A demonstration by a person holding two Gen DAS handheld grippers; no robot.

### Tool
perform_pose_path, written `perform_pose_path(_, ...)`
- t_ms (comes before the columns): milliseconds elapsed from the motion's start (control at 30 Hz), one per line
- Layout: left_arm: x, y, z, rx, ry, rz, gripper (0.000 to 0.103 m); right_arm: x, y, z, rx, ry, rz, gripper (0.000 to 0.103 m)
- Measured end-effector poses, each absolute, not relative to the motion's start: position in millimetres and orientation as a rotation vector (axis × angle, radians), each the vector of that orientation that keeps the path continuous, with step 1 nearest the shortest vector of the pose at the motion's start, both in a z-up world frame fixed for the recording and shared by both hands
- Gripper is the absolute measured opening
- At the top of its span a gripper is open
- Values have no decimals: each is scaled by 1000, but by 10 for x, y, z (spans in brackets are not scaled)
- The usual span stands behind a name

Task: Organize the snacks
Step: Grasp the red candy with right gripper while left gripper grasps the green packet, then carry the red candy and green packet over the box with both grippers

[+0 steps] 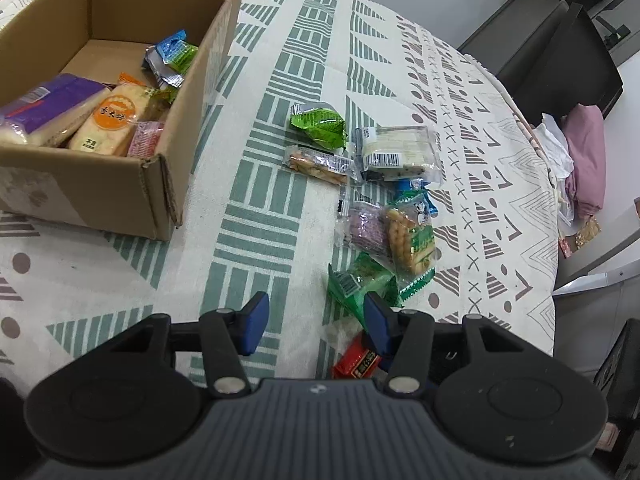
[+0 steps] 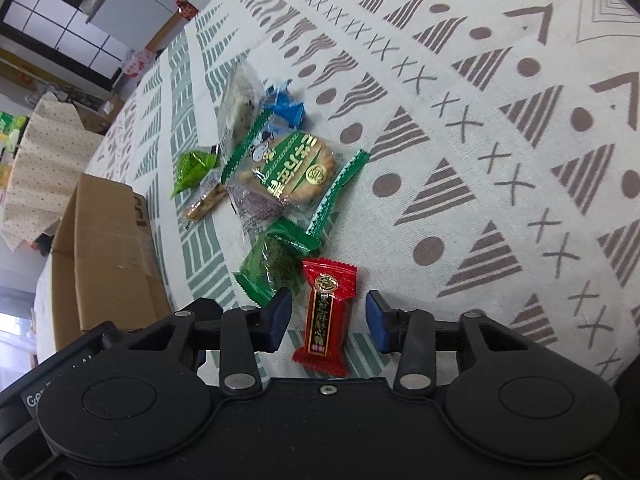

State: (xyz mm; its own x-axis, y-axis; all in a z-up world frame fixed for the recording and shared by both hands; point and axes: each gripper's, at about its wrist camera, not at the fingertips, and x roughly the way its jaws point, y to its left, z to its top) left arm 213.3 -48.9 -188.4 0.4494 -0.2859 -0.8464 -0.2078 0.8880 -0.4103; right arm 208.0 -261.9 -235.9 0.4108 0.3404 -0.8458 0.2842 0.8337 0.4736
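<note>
Left claw [image 1: 316, 322] spread wide, holding nothing, hovering over bare patterned cloth on the bench [image 1: 256, 184]; open room ahead of it between the cardboard box [image 1: 120, 192] on one side and the loose snack pile on the other. Box sits near the bench's far-left part, already holding a purple pack [image 1: 48, 100], an orange-label cracker pack [image 1: 110, 120] and small blue-green packets [image 1: 176, 54]. Right claw [image 2: 327, 318] also wide, fingers either side of the red candy [image 2: 328, 312], pads not touching it. Dark green packet [image 2: 276, 260] lies just beside the red candy, close to the left finger, crowding that side. Further on, the round cracker pack [image 2: 290, 170] overlaps a purple snack [image 2: 256, 204]; lime packet [image 2: 192, 168], blue packet [image 2: 286, 108] and a white wrapped cake [image 1: 400, 148] cluster behind. Bare cloth toward the bench's right edge; the edge drops off past the pile, with pink cloth [image 1: 586, 160] beyond it.
</note>
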Motion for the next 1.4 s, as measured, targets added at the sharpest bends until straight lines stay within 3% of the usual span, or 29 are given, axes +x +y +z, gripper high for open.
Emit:
perform_pose_path(67, 2161, -494, -1898, -504, 1121, -58, 52, 2102, -2590, -2396, 603, 1182, 30, 25)
perform_pose_path(133, 2191, -517, -1905, -498, 1122, -69, 52, 2107, -2594, -2407, 599, 1182, 21, 24)
perform_pose_path(800, 2383, -880, -2054, -396, 1147, -109, 52, 2025, -2983, -2283, 597, 1083, -157, 23)
perform_pose_path(1100, 2456, -1029, -2115, -320, 1121, -102, 52, 2047, -3041, -2279, 615, 1079, -179, 28)
perform_pose_path(1167, 2464, -1048, -2119, -316, 1114, -97, 52, 2055, -3040, -2289, 610, 1085, -186, 34)
perform_pose_path(1267, 2465, -1073, -2127, -310, 1110, -111, 36, 2064, -3029, -2295, 602, 1088, -182, 38)
perform_pose_path(1400, 2442, -1056, -2120, -312, 1106, -99, 33, 2081, -2983, -2303, 580, 1100, -162, 45)
